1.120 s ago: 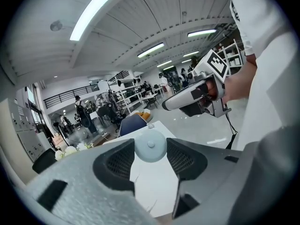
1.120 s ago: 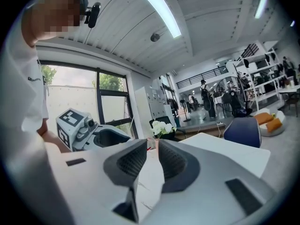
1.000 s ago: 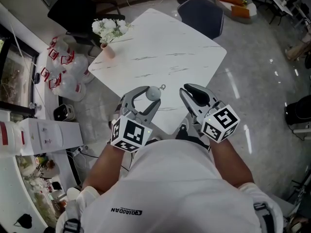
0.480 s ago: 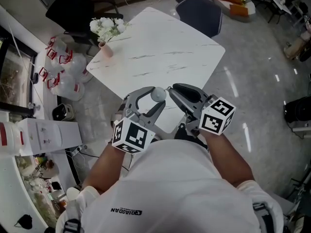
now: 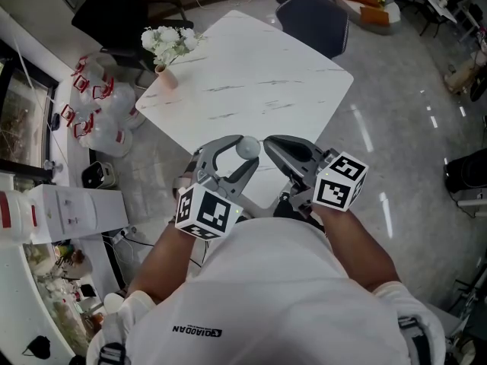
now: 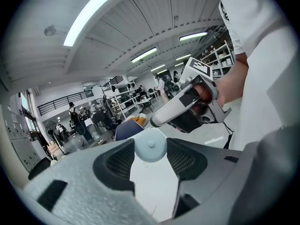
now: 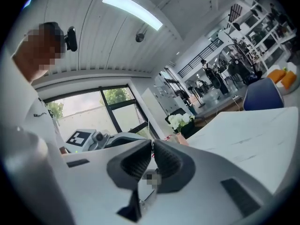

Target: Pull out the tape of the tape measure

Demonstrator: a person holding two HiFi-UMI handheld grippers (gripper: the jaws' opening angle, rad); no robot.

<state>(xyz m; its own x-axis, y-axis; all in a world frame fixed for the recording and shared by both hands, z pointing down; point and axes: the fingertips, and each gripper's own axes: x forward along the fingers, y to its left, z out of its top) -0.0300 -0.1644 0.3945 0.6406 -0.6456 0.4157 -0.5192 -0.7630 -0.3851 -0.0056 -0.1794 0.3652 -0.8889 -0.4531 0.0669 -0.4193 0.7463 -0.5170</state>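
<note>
Head view: the left gripper (image 5: 243, 150) holds a small round pale-blue tape measure (image 5: 248, 147) in front of the person's chest, seen over the near corner of a white marble table (image 5: 251, 67). The right gripper (image 5: 269, 142) comes in from the right, its tip just beside the tape measure's upper right edge.

The left gripper view shows the jaws spread wide and clamped on the tape measure's rim, one ribbed pad (image 6: 123, 161) on each side, with its flat face and centre stud towards the camera. The right gripper's tip sits right at the case's upper right edge.

In the right gripper view the jaws are pressed together at the tips, leaving only a thin slit lower down. Whether the tape's end is nipped between them cannot be made out. The left gripper's marker cube (image 7: 78, 138) shows just beyond them, at the left.

On the table's far left corner stands a vase of white flowers (image 5: 171, 44). A black chair (image 5: 114, 14) and a blue chair (image 5: 313, 17) stand at the far sides.
</note>
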